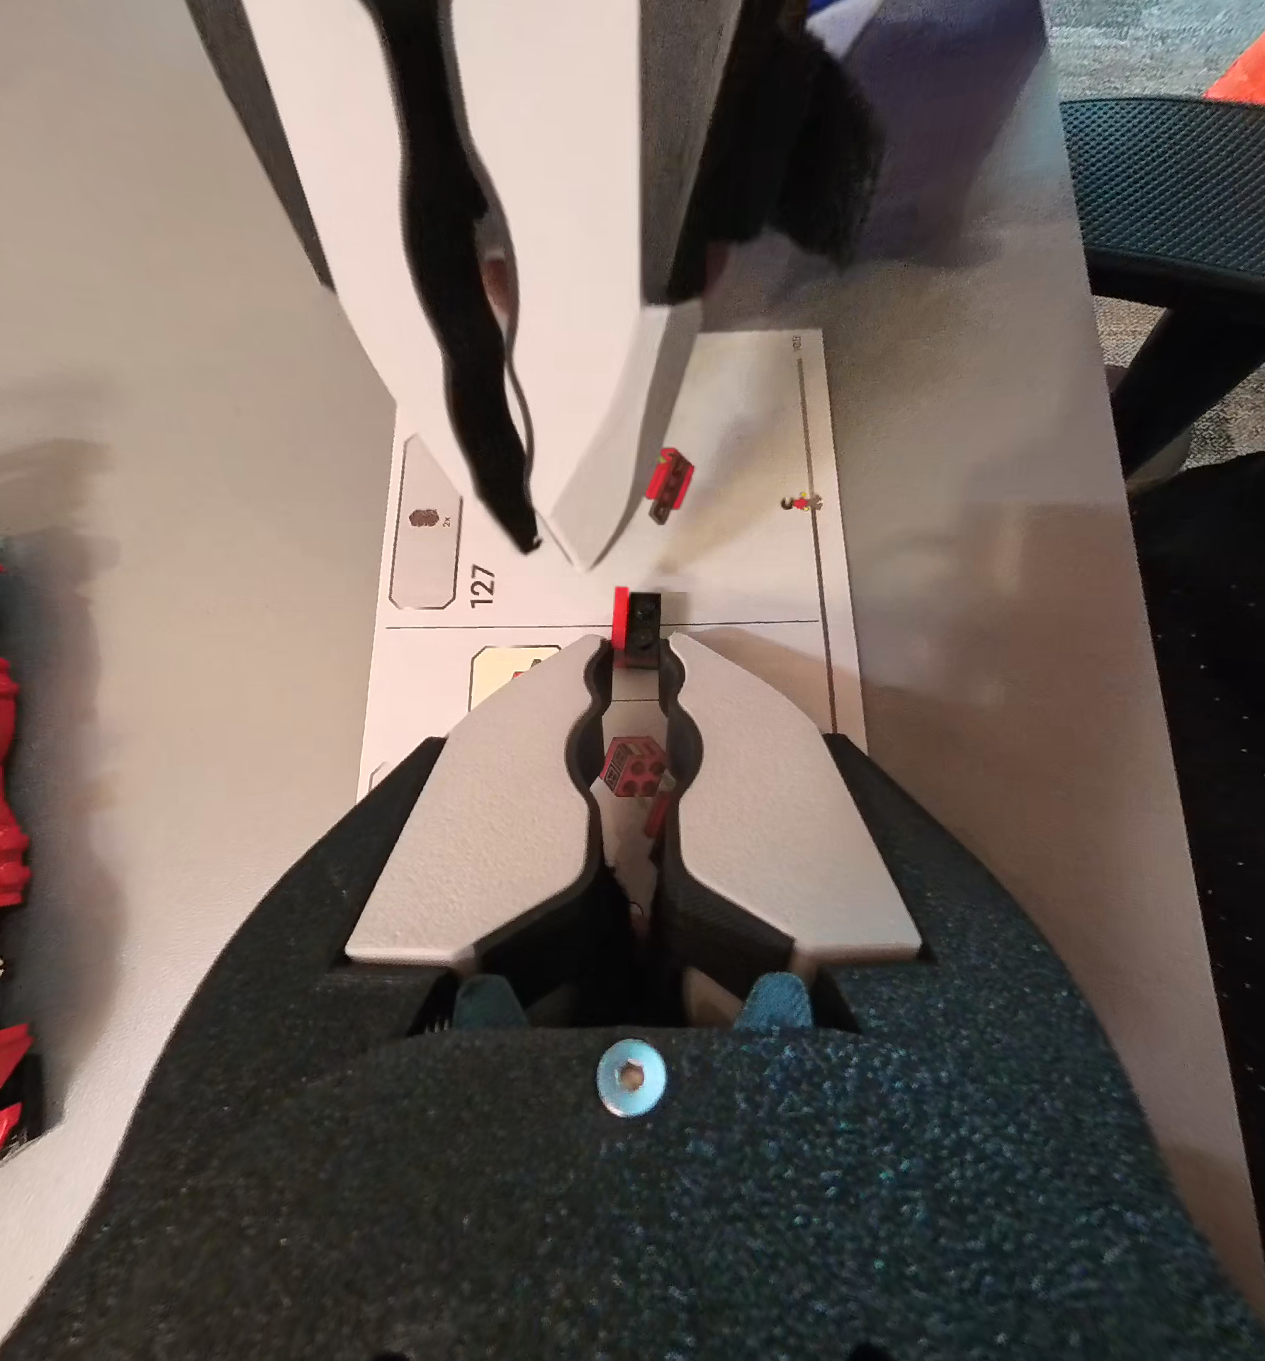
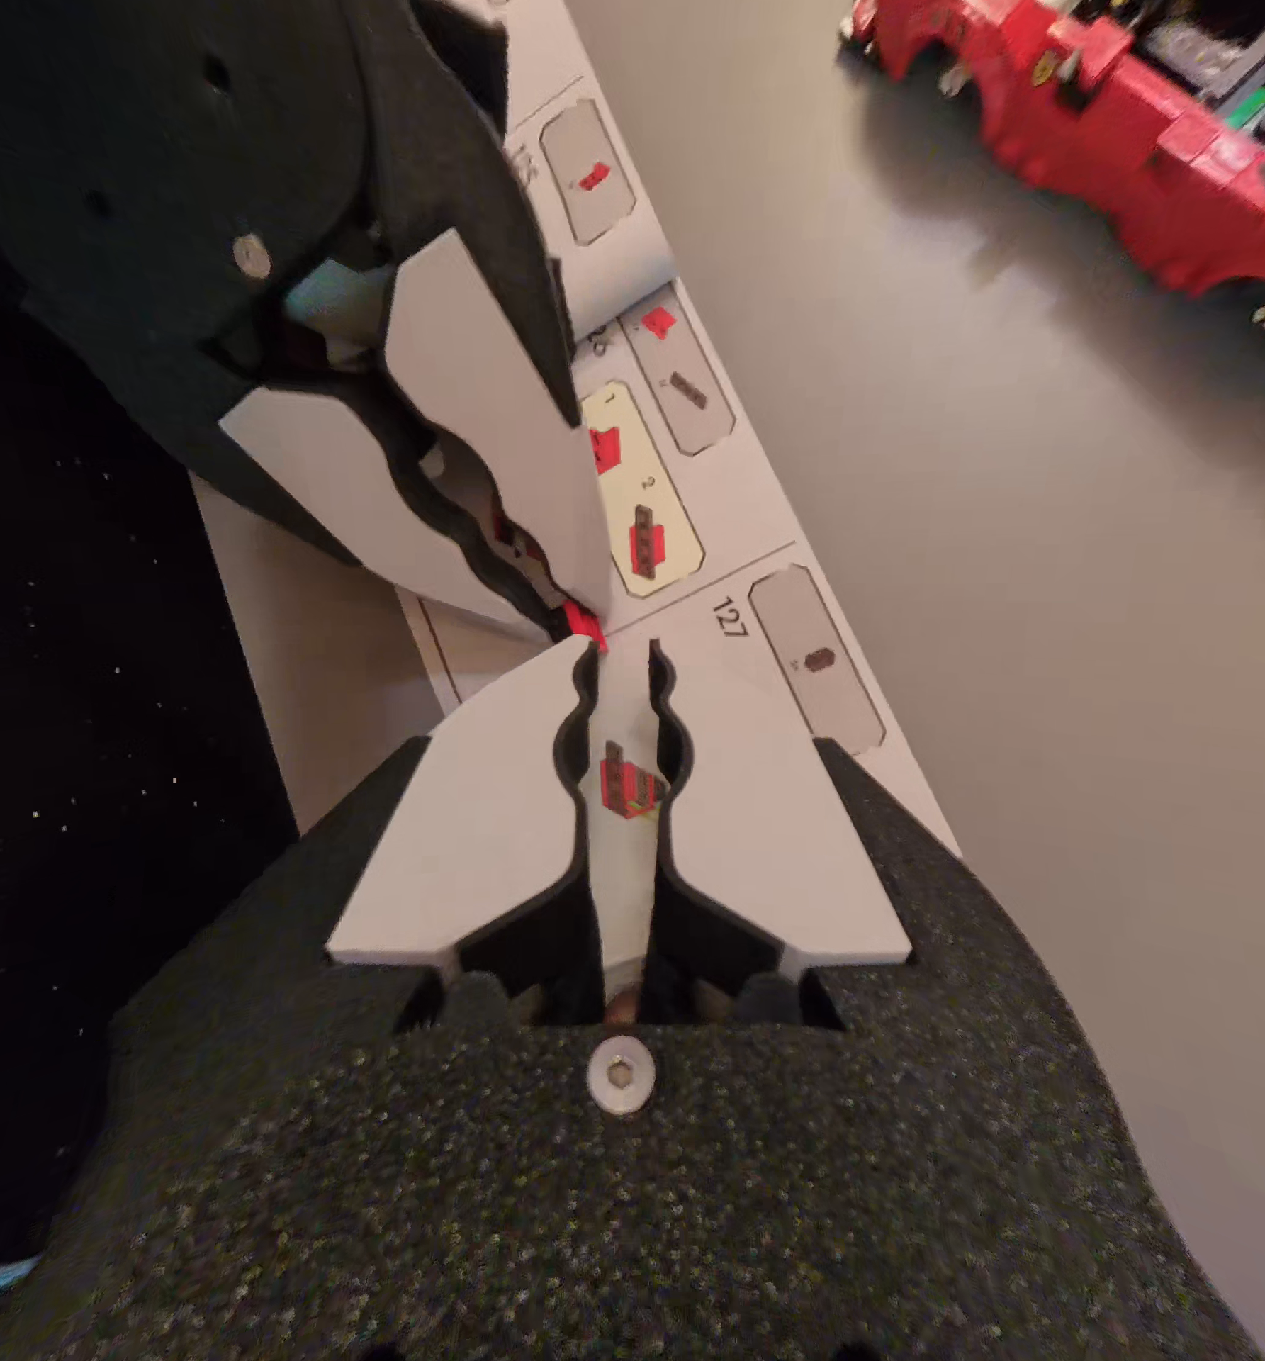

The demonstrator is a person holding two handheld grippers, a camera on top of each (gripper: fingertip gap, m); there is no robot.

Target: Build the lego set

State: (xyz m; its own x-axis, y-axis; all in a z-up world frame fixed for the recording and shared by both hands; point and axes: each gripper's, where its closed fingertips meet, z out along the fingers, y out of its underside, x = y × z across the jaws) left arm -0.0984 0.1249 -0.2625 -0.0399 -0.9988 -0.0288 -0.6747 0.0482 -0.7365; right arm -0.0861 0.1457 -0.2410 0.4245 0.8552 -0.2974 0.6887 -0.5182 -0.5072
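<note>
Between the tips of the left gripper [image 1: 638, 648] sits one small lego piece [image 1: 636, 626]: a thin red plate joined to a black plate whose face shows two round holes, one above the other. The jaws are clenched on its lower end, so most of the piece juts out past the tips, above the open instruction booklet [image 1: 754, 589]. In the right wrist view the same piece shows only as a red sliver [image 2: 583, 617] at the left gripper's tips [image 2: 566, 615].

The right gripper [image 2: 623, 648] has its jaws slightly parted with nothing between them; its left tip reaches just beside the red sliver, though whether they touch cannot be told. In the left wrist view it comes in from above, blurred [image 1: 552, 549].

Both grippers are alike: two flat, matte, pale grey fingers with wavy black inner edges, set in a grainy black speckled body with one silver screw.

The booklet is smooth white paper printed with small red and dark part drawings, lying near the edge of the plain pale table [image 2: 982, 515]. One large, partly built red lego car [image 2: 1130, 147] stands well apart on the table, with scalloped lower edges and glossy curved panels.
</note>
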